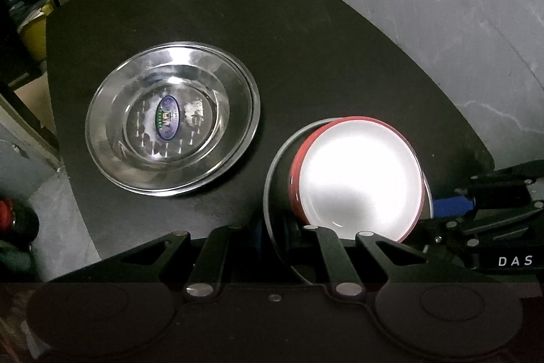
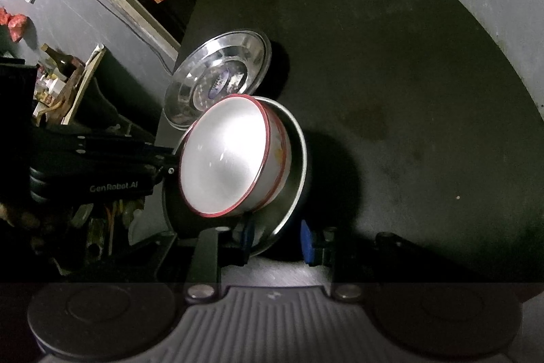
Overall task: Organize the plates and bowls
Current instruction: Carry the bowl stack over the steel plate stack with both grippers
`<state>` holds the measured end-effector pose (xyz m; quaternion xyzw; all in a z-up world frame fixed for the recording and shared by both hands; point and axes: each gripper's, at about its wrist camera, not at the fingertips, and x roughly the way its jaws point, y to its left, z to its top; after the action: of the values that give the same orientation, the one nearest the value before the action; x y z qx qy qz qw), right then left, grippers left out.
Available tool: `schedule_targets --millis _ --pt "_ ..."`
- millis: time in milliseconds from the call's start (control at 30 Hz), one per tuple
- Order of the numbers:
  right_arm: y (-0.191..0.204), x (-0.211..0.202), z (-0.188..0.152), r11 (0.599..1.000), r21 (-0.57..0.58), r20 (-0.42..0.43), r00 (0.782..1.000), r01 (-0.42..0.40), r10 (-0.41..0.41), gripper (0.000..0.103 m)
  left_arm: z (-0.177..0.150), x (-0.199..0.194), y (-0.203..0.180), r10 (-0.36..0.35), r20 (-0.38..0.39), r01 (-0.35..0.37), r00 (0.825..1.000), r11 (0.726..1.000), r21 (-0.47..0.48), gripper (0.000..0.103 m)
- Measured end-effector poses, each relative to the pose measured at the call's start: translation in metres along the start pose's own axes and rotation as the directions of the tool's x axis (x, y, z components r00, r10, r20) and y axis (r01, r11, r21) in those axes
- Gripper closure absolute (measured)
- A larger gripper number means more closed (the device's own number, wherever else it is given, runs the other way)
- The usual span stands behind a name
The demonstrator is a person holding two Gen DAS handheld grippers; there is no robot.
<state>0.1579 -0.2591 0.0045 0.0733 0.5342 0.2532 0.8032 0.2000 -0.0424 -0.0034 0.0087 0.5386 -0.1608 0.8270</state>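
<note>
The right hand-held gripper clamps a steel plate's rim, carrying stacked bowls. The left hand-held gripper pinches the opposite rim. Bare surface lies right; steel dishes sit near its left edge.

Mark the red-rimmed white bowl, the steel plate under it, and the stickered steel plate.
Red-rimmed white bowl [image 1: 360, 179], left wrist view, inner surface.
Steel plate under the bowl [image 2: 299, 159], right wrist view, exposed right rim.
Stickered steel plate [image 1: 238, 97], left wrist view, bare right wall.
</note>
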Motion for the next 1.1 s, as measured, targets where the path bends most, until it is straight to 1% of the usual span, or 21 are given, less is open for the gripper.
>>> schedule_targets --millis 600,1100 --pt "0.008 -0.008 0.01 1.0 -0.023 0.028 1.0 -0.006 0.007 0.071 0.004 -0.012 0.007 0.011 0.043 -0.01 0.999 1.0 -0.016 0.094" --pt "0.018 -0.009 0.028 0.998 -0.063 0.043 0.999 -0.02 0.023 0.071 0.012 -0.032 0.017 0.029 0.102 -0.023 0.994 0.998 -0.061 0.094"
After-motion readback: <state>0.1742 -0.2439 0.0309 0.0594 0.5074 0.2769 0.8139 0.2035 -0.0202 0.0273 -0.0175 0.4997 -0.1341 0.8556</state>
